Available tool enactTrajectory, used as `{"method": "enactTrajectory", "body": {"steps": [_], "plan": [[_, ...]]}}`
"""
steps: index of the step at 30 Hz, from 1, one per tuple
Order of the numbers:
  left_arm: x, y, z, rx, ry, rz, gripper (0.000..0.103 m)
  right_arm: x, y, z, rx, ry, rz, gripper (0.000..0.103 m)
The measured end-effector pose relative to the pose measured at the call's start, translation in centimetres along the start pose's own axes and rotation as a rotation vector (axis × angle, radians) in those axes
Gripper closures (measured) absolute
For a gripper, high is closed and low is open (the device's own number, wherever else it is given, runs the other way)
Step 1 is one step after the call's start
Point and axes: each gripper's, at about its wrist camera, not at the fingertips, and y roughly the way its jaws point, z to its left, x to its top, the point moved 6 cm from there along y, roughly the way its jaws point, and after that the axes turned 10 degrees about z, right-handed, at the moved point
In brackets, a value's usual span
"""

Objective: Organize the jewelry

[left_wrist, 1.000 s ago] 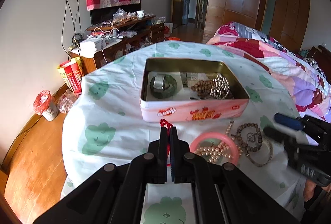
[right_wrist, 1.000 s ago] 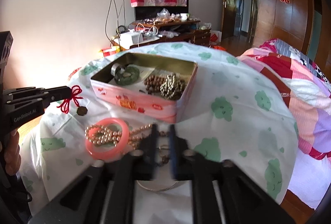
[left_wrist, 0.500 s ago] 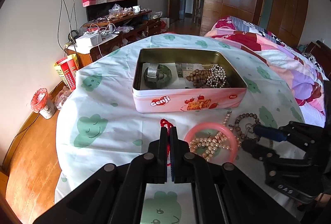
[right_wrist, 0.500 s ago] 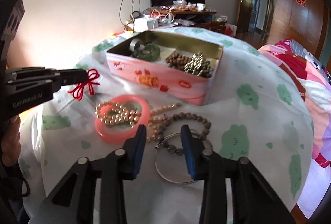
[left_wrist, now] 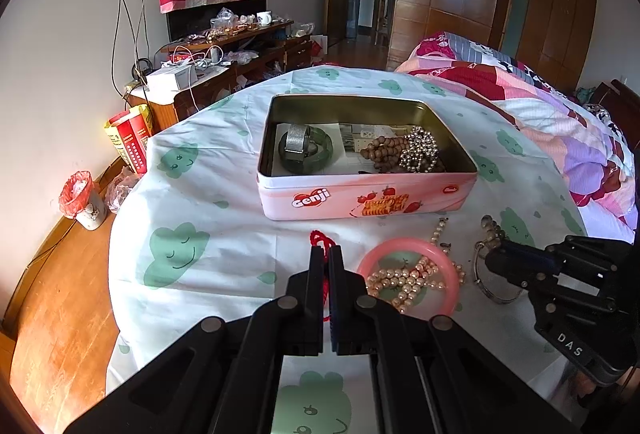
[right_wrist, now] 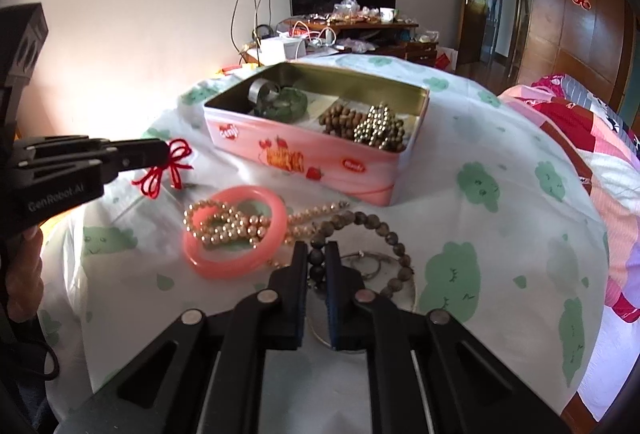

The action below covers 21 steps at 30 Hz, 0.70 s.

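A pink Genji tin (left_wrist: 360,199) (right_wrist: 304,157) sits open on the table and holds a green bangle, a watch, brown beads and silver beads. My left gripper (left_wrist: 325,254) (right_wrist: 160,153) is shut on a red knotted cord (left_wrist: 320,240) (right_wrist: 168,169) and holds it above the cloth. My right gripper (right_wrist: 318,254) (left_wrist: 496,260) is shut on a dark bead bracelet (right_wrist: 360,224) lying on the table. A pink bangle (left_wrist: 408,276) (right_wrist: 234,232) with a pearl strand (right_wrist: 228,224) lies between them. A thin silver ring (right_wrist: 368,262) lies under the bracelet.
The round table (left_wrist: 192,201) has a white cloth with green prints; its edge drops to a wood floor on the left. A bed (left_wrist: 540,101) stands to the right. A cluttered cabinet (left_wrist: 224,53) stands behind.
My right gripper has moved down onto the dark bead bracelet and closed its fingers on it. My left gripper still holds the red cord and has barely moved.
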Motion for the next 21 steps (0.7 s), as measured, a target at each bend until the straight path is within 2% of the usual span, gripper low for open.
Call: {"method": "enactTrajectory", "body": {"steps": [10,21], "plan": [[1.1,-1.3,-0.1,0.003,0.01,-0.03,0.103,1.4,-2.1,0.0,-0.001,0.003,-0.064,0.093],[4.8,-2.9,0.4,0.026,0.028,-0.089,0.103,4.1,-3.3,-0.4,-0.014,-0.014,-0.115,0.093]]}}
